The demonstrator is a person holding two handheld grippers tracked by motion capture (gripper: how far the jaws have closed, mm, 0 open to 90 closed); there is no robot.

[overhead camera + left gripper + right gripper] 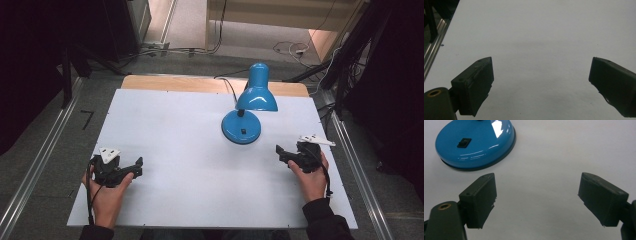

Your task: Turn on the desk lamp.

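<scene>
A blue desk lamp (252, 102) stands on the white table (175, 130), right of centre, shade tilted over its round base (241, 127). In the right gripper view the base (474, 143) with its black switch (464, 142) lies at the upper left. My right gripper (280, 151) rests near the table's right side, just right of and nearer than the base, open (537, 192) with nothing between its jaws. My left gripper (138, 166) sits at the front left, also open (541, 75) over bare table.
The lamp's black cord (231, 85) runs from the lamp back over the table's wooden far edge (200, 82). Metal rails (35, 165) flank the table on both sides. Cables (290, 49) lie on the floor beyond.
</scene>
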